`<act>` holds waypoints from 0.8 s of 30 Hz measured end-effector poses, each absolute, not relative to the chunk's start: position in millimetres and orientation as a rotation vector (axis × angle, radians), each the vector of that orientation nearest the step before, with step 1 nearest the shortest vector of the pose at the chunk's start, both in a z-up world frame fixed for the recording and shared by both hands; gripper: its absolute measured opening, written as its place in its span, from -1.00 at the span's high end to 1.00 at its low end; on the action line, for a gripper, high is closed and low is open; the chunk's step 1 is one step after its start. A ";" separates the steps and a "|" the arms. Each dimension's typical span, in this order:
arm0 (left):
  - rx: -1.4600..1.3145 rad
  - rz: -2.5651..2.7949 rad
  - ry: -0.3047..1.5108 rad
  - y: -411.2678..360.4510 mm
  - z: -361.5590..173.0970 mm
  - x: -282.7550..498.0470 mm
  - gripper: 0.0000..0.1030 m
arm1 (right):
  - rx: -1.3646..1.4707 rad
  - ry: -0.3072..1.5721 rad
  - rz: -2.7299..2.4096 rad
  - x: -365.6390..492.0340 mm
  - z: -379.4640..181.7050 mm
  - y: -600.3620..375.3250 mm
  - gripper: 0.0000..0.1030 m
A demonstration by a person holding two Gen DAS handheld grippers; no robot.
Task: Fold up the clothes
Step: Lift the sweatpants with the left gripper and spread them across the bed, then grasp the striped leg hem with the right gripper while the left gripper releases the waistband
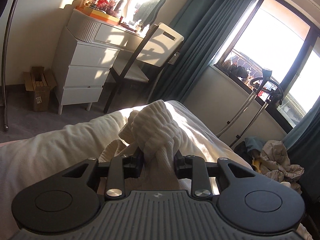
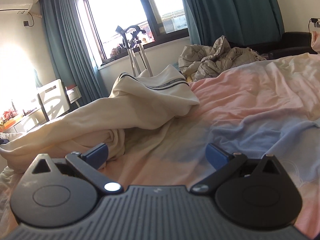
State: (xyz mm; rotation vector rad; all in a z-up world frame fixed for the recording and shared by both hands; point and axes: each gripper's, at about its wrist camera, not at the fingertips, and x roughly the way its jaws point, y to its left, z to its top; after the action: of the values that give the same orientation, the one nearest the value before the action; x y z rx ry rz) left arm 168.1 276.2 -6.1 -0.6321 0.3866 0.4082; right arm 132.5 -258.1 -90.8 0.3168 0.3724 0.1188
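Observation:
A cream-white garment (image 1: 60,146) lies on the bed. My left gripper (image 1: 159,161) is shut on its bunched ribbed cuff (image 1: 158,128), which bulges up between the jaws. In the right wrist view the same cream garment (image 2: 140,108) stretches across the pink sheet (image 2: 250,92), with a dark-striped hem (image 2: 168,84) raised at the far end. My right gripper (image 2: 158,156) is open and empty, low over the sheet; its left blue pad (image 2: 98,154) sits next to a fold of the garment.
A white dresser (image 1: 84,68) and chair (image 1: 140,60) stand beyond the bed. A garment steamer stand (image 2: 136,50) is by the window. A heap of crumpled grey clothes (image 2: 216,60) lies at the bed's far side. Teal curtains (image 2: 230,10) frame the window.

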 end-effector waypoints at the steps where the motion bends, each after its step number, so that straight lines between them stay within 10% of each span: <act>1: -0.625 0.408 0.396 274.2 -4.4 163.8 0.12 | 0.316 0.370 0.122 131.8 -89.7 -257.2 -1.00; 7: -0.473 0.404 0.465 247.7 12.4 135.4 -0.45 | 0.312 0.352 0.160 121.2 -80.6 -253.1 -1.00; 24: -0.097 -0.004 0.341 48.1 30.2 85.9 -0.75 | 0.256 0.253 0.201 88.2 -51.5 -246.5 -1.00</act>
State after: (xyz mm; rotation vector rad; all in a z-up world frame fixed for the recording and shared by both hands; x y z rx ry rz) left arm 85.9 48.1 30.2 -0.0974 0.3406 -0.0045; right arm 88.2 -246.4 -51.5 0.2563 0.2532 0.2007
